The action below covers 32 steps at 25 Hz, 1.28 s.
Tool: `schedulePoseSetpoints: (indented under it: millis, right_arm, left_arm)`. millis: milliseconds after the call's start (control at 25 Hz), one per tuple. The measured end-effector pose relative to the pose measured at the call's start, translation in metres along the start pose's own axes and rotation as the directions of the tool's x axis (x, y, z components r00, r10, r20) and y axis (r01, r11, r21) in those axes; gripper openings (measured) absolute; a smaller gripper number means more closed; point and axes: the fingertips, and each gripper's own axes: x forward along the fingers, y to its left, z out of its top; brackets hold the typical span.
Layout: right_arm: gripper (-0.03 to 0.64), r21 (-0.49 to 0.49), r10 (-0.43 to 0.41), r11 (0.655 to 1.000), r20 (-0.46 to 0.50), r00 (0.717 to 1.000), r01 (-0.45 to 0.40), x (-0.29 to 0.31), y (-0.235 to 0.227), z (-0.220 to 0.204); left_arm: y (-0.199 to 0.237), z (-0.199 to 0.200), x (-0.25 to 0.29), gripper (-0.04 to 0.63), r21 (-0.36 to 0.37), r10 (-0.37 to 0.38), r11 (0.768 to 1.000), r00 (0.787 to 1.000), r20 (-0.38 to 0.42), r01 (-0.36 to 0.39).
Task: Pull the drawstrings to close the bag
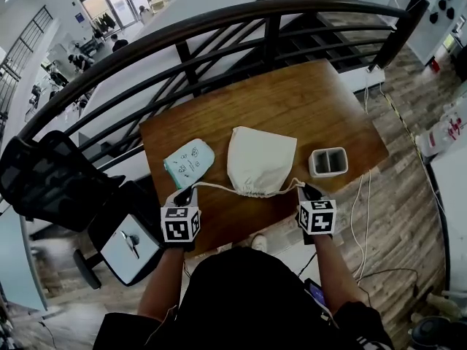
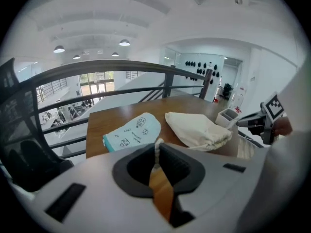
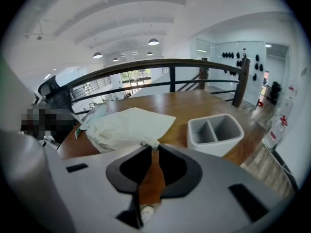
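Bench [image 1: 306,100] of brown wood, standing against a black curved railing [image 1: 219,24] in a bright open hall. Left gripper [image 1: 186,194]: fingers [image 2: 138,166] clenched on the left white drawstring [image 1: 215,187]. Right gripper [image 1: 309,190]: fingers [image 3: 177,169] clenched on the right white drawstring [image 1: 293,184]. One cream cloth bag [image 1: 260,159] lies by the middle of the near edge, mouth gathered. One pale teal printed pouch [image 1: 189,162] lies toward the left edge, and one grey two-compartment box [image 1: 328,162] toward the right edge. Two drawstrings, two grippers.
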Motion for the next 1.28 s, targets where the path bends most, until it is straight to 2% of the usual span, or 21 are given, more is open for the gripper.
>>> schedulePoseSetpoints:
  millis: [160, 440, 480, 560, 640, 760, 1080, 1280]
  right_arm:
    - [0.061, -0.06, 0.103, 0.993, -0.021, 0.994, -0.104, 0.004, 0.047, 0.004]
    - [0.155, -0.101, 0.275, 0.955, -0.039, 0.961, -0.277, 0.006, 0.111, 0.009]
    - [0.179, -0.108, 0.293, 0.949, -0.043, 0.955, -0.296, 0.006, 0.119, 0.009]
    - [0.215, -0.117, 0.316, 0.94, -0.048, 0.947, -0.32, 0.006, 0.129, 0.008]
    - [0.222, -0.118, 0.321, 0.939, -0.04, 0.946, -0.323, 0.005, 0.134, 0.009]
    - [0.227, -0.116, 0.315, 0.943, 0.001, 0.949, -0.313, 0.001, 0.131, 0.016]
    - [0.233, -0.092, 0.282, 0.958, 0.112, 0.953, -0.273, -0.012, 0.116, 0.045]
    - [0.193, -0.02, 0.246, 0.969, 0.225, 0.943, -0.248, -0.03, 0.091, 0.067]
  left_arm:
    - [-0.03, -0.001, 0.003, 0.037, 0.052, -0.073, 0.996, 0.997, -0.008, 0.074]
    - [-0.068, 0.003, 0.005, 0.043, 0.054, -0.197, 0.979, 0.98, 0.001, 0.197]
    - [-0.071, 0.004, 0.005, 0.062, 0.055, -0.212, 0.976, 0.977, -0.001, 0.212]
    - [-0.076, 0.003, 0.005, 0.146, 0.048, -0.249, 0.967, 0.968, -0.005, 0.249]
    - [-0.08, 0.003, 0.003, 0.209, 0.045, -0.279, 0.959, 0.96, -0.001, 0.279]
    - [-0.084, 0.006, 0.001, 0.245, 0.053, -0.295, 0.955, 0.955, 0.017, 0.293]
    - [-0.079, 0.031, -0.006, 0.241, 0.067, -0.297, 0.954, 0.948, 0.112, 0.291]
    - [-0.074, 0.056, -0.014, 0.188, 0.117, -0.278, 0.958, 0.946, 0.169, 0.261]
